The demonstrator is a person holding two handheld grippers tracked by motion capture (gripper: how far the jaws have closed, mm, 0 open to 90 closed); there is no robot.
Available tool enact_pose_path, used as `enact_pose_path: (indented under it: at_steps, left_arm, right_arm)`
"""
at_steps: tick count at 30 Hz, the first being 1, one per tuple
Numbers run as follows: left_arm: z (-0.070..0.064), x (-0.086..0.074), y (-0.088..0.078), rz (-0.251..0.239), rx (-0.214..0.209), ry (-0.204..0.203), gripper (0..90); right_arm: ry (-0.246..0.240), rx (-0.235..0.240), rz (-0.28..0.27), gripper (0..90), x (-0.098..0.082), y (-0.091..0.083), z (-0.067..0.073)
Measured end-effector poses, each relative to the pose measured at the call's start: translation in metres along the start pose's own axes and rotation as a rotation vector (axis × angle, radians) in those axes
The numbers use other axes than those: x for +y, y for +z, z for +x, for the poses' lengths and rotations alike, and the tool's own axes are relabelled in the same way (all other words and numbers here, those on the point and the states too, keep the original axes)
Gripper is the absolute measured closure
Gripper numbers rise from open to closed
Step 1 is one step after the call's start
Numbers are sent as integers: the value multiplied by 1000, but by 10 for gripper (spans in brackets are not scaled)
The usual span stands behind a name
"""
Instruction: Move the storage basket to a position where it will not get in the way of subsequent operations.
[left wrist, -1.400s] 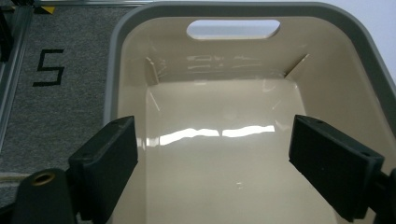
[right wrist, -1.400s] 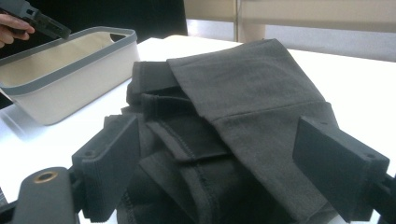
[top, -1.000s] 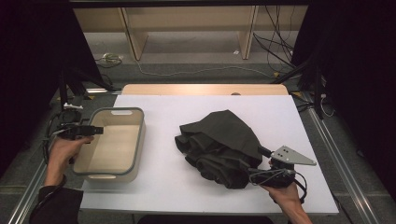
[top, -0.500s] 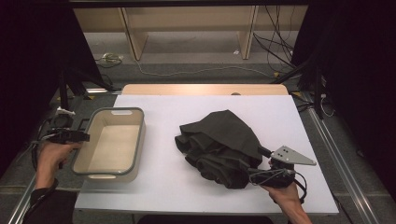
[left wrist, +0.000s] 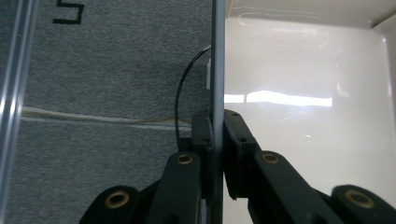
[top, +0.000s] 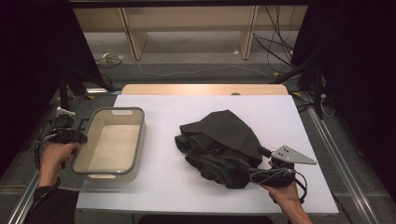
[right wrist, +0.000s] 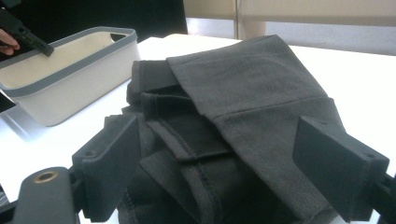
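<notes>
A cream plastic bin [top: 139,140] with a grey rim stands on the left of the white table. My left gripper [top: 74,137] has just been closing, and its jaws now pinch the bin's left wall. In the left gripper view that thin rim [left wrist: 217,56] sits between the pressed pads of the left gripper [left wrist: 217,128]. A crumpled dark green garment [top: 219,140] lies mid-table. My right gripper [top: 261,165] is at its near right edge. There the right gripper [right wrist: 224,158] stands open, a jaw on either side of the garment [right wrist: 243,84], with the pads not pressing it.
The bin [right wrist: 70,79] is empty inside. The white table top [top: 187,107] ends at a wooden strip at the back. Metal rails run along both sides, and cables lie on the floor beyond. The left gripper [right wrist: 39,46] is at the bin's far rim.
The left gripper's jaws have closed on the bin's left rim, and the left hand has shifted a little. The right gripper, the garment and the bin have stayed where they were.
</notes>
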State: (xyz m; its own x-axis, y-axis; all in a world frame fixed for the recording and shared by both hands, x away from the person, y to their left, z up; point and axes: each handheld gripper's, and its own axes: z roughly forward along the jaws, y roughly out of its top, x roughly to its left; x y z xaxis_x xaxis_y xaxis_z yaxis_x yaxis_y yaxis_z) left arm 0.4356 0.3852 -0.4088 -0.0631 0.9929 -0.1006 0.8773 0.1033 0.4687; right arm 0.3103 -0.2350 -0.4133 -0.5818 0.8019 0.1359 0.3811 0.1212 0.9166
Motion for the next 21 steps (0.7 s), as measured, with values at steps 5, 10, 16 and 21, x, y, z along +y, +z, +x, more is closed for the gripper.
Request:
enact_pose_path:
  at_steps: [5, 10, 16, 21]
  left_arm:
    - [-5, 6, 5, -17, 1, -13, 839]
    - [-10, 14, 10, -27, 7, -3, 841]
    - [-15, 22, 14, -31, 5, 5, 841]
    - [-13, 23, 16, -34, -6, 14, 840]
  right_arm:
    - [7, 3, 5, 160, 0, 1, 0]
    - [10, 5, 2, 160, -1, 1, -2]
    - [10, 3, 0, 160, 0, 1, -2]
    - [13, 0, 2, 161, -1, 1, -2]
